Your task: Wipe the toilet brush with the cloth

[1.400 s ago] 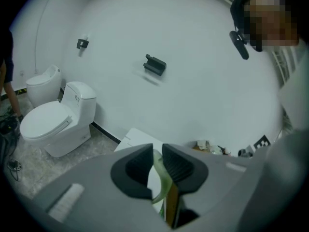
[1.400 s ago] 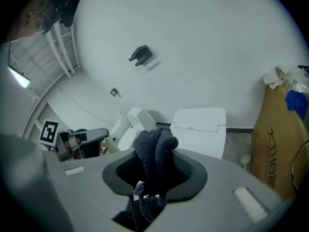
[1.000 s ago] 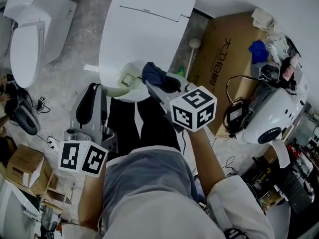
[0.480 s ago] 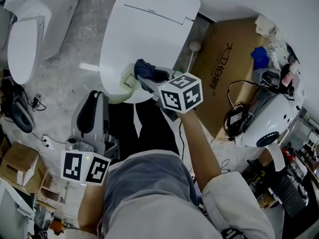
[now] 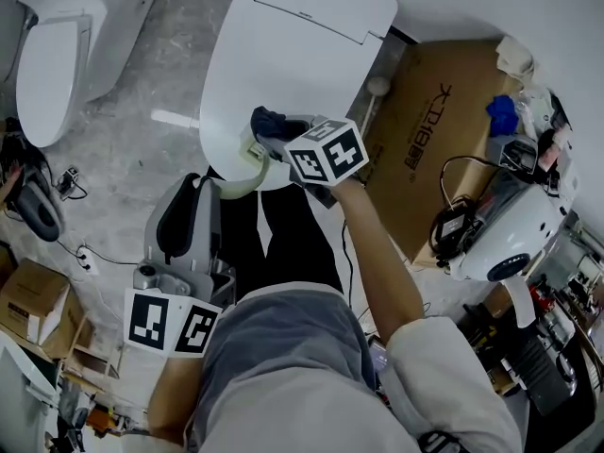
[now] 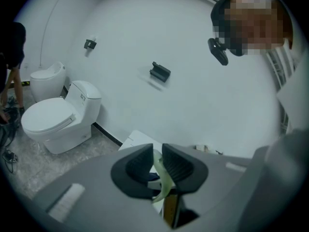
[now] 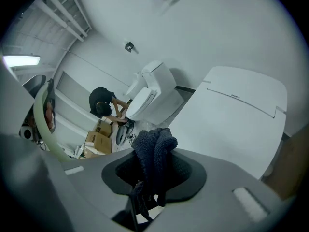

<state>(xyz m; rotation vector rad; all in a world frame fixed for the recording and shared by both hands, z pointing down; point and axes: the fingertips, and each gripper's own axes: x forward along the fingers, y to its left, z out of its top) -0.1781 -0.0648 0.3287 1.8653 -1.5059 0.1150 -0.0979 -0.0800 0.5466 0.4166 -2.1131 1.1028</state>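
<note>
Floor (image 5: 151, 74) btwn left toilet (image 5: 57, 55) & centre toilet lid (image 5: 293, 55): open. Lid blocks far of right gripper (image 5: 276, 138); cardboard box (image 5: 444, 130), cables (image 5: 453, 220) crowd right.

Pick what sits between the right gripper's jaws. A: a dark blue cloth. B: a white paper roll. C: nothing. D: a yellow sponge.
A: the right gripper is shut on the dark blue cloth, which bunches up above its jaws; the left gripper grips the pale green toilet brush.
</note>
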